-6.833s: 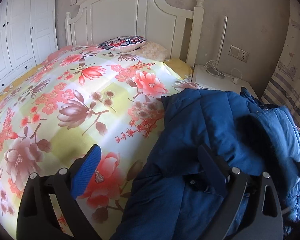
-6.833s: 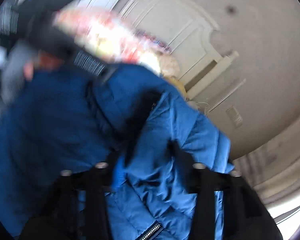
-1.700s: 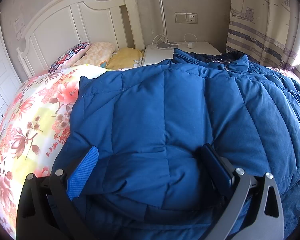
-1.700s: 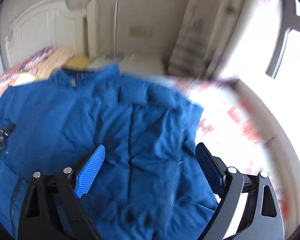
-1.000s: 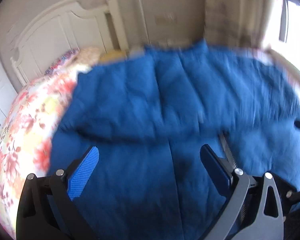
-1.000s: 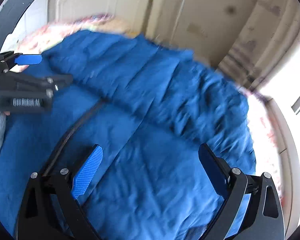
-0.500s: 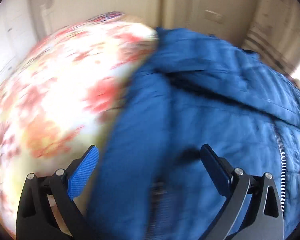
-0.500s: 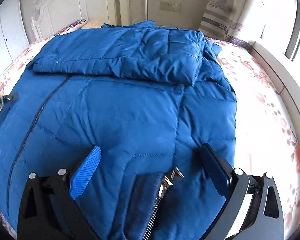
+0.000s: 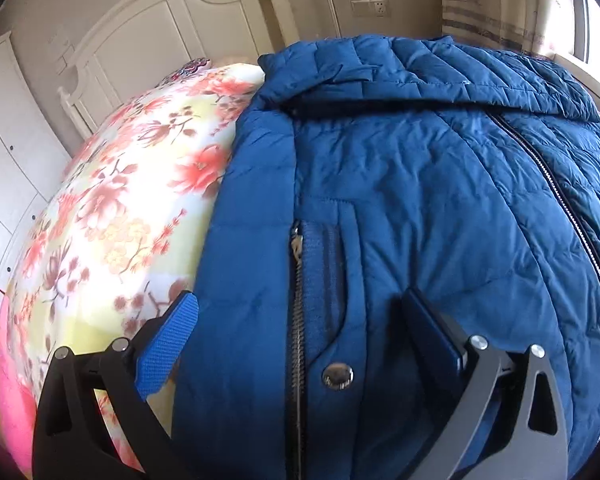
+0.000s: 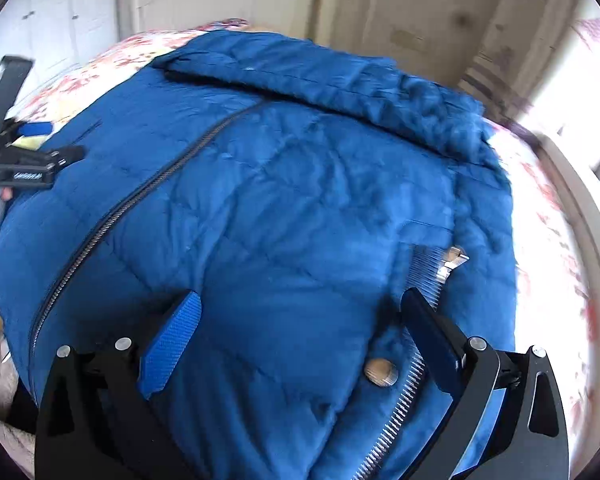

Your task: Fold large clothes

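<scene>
The left gripper [image 9: 296,328] and right gripper [image 10: 300,328] hover with fingers apart over the blue down jacket [image 9: 420,184]; the puffy, slippery fabric may slide off the floral bed [image 9: 120,200] when pinched.

bright window glare at right, fisheye-bent edges, right wrist view blurred

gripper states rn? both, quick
Left gripper: open, empty, above the blue jacket by its pocket zipper.
Right gripper: open, empty, over the jacket's hem.
</scene>
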`<control>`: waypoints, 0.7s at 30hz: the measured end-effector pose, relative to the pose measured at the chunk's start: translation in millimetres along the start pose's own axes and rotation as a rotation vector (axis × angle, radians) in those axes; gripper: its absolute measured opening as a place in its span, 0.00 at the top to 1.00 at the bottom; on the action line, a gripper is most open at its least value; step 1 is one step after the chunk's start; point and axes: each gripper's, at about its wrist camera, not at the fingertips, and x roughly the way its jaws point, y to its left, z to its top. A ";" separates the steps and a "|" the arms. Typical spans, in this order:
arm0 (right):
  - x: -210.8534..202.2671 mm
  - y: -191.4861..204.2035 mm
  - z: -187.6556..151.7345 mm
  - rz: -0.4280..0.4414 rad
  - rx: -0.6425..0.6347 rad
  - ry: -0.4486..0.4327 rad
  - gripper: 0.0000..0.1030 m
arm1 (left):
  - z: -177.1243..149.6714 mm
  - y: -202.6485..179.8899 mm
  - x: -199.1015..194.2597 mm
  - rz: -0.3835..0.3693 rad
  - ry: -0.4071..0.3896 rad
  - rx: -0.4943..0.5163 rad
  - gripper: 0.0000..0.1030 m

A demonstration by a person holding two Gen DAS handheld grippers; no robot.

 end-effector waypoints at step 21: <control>-41.1 -4.1 -72.8 0.061 0.053 -0.080 0.06 | -88.1 19.7 -46.3 -0.138 -0.095 -0.110 0.02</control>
